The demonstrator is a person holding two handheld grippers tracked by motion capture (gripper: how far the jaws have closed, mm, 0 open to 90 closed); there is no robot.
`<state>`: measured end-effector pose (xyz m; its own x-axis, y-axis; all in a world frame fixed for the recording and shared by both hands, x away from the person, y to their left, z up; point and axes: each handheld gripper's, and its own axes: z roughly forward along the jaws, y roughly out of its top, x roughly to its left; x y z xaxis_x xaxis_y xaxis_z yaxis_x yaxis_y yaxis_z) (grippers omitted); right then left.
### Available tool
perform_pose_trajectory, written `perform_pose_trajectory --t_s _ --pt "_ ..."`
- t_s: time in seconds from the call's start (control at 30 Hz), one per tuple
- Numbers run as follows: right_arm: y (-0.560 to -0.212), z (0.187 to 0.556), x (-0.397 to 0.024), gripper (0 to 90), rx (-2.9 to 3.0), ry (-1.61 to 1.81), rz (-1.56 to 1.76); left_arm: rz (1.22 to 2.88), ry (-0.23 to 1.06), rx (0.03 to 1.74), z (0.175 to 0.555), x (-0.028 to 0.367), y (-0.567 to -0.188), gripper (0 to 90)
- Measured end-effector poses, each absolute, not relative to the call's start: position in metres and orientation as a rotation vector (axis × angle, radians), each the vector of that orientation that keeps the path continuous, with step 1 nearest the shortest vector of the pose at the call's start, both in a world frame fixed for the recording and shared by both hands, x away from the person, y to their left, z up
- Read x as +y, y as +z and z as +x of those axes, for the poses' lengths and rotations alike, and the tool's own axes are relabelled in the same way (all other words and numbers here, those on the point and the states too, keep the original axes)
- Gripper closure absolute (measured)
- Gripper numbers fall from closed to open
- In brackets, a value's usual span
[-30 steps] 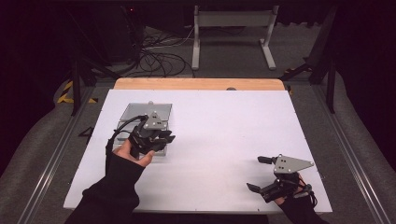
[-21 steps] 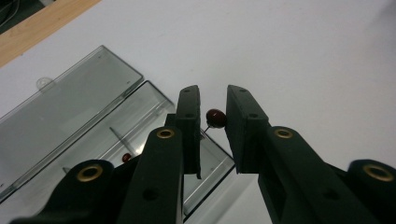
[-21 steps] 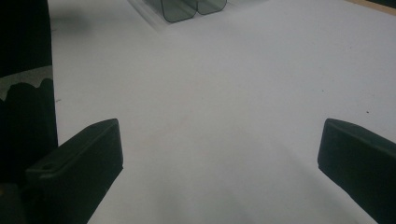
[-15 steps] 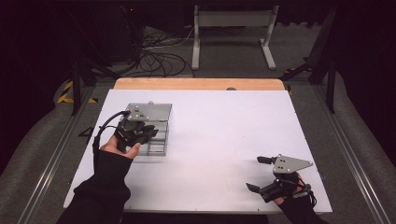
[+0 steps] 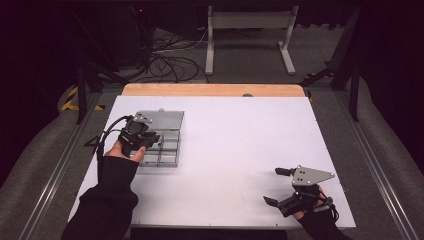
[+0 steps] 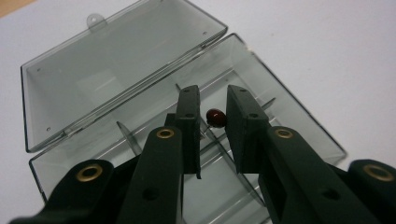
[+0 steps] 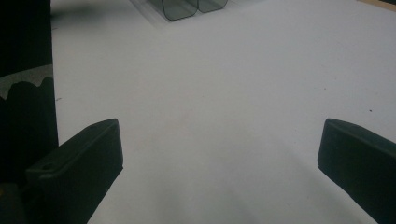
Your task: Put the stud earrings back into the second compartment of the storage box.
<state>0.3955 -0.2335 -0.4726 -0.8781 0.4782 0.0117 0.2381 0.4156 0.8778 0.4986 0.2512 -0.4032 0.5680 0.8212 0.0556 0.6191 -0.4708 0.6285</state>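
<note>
Left gripper [image 6: 208, 122] clamped on small dark red bead [image 6: 215, 117], poised above open clear compartment box [image 6: 299, 116], lid folded back for access. Likely for dropping into a compartment. Right gripper [image 5: 280, 186] parked apart, jaws wide, nothing held.

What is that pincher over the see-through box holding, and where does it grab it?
The left gripper pinches a small dark red bead by its two sides, over the open clear box. The right gripper holds nothing.
</note>
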Motion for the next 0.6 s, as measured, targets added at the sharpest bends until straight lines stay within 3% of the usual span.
perform_pose_trajectory --t_s 0.37,0.6 --pt "-0.473 0.395 -0.234 0.5 2.434 1.451 0.625 2.285 0.422 1.285 0.521 0.263 -0.425 74.6" --pt "-0.473 0.396 -0.234 0.5 2.435 1.454 0.623 2.256 0.422 1.272 0.517 0.267 -0.425 66.6"
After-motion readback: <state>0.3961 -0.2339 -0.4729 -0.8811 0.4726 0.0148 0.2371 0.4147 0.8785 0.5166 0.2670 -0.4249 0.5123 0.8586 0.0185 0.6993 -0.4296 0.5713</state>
